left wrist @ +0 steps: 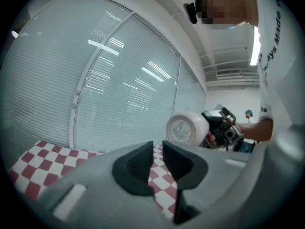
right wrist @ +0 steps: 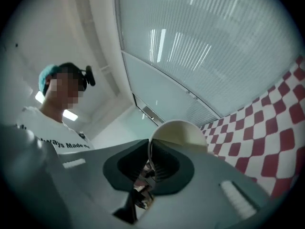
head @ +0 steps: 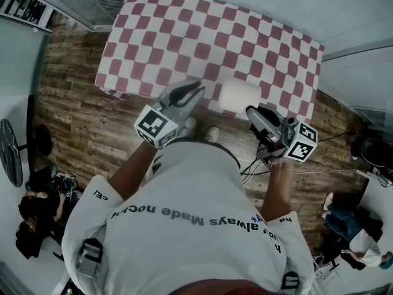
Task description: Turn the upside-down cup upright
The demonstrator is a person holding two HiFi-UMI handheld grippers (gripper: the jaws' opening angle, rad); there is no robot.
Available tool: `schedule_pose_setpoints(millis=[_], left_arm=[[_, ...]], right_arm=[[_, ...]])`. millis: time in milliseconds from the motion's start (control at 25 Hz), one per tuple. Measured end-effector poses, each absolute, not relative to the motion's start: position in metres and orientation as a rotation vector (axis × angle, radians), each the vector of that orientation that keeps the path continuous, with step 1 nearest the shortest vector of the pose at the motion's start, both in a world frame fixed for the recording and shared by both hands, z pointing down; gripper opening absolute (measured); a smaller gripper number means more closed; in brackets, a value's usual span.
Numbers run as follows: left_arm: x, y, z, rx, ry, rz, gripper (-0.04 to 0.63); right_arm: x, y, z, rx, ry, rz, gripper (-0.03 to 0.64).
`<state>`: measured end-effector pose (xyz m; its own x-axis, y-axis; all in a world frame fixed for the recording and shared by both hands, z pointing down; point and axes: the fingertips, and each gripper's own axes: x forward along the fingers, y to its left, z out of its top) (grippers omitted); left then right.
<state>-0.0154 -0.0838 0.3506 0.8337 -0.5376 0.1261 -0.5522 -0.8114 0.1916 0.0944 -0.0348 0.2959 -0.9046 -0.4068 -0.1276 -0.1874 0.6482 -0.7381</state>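
Right tongs [right wrist: 148, 149] pinch the white cup [right wrist: 183, 130] by its rim, raised over the checked counter [head: 184, 29]; left tongs [left wrist: 157, 148], barely parted and empty, hover beside; blinds [left wrist: 119, 80] ahead, plank floor [head: 80, 121] below.

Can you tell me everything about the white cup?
The cup is plain white and looks like paper, with a round flat base bearing a faint mark. It is tipped on its side in the air over the checked tablecloth. The right gripper pinches its wall at the rim, one jaw inside. Nothing else touches it.
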Motion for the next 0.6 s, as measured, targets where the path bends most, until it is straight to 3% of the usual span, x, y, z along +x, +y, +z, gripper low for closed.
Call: schedule_pose_setpoints(millis=[160, 280, 360, 600], left_arm=[[-0.009, -0.075, 0.343, 2.853, -0.721, 0.050, 0.105], [0.001, -0.058, 0.319, 2.927, -0.468, -0.102, 0.340], [0.008, -0.046, 0.306, 2.958, -0.301, -0.137, 0.449], [0.026, -0.039, 0.293, 3.050, -0.044, -0.041, 0.485]], right_arm=[[0.101, -0.035, 0.289, -0.389, 2.474, -1.154, 0.023], [0.102, -0.035, 0.290, -0.370, 2.461, -1.167, 0.023], [0.101, -0.034, 0.290, -0.352, 2.461, -1.174, 0.023], [0.097, -0.029, 0.290, -0.294, 2.450, -1.188, 0.023]])
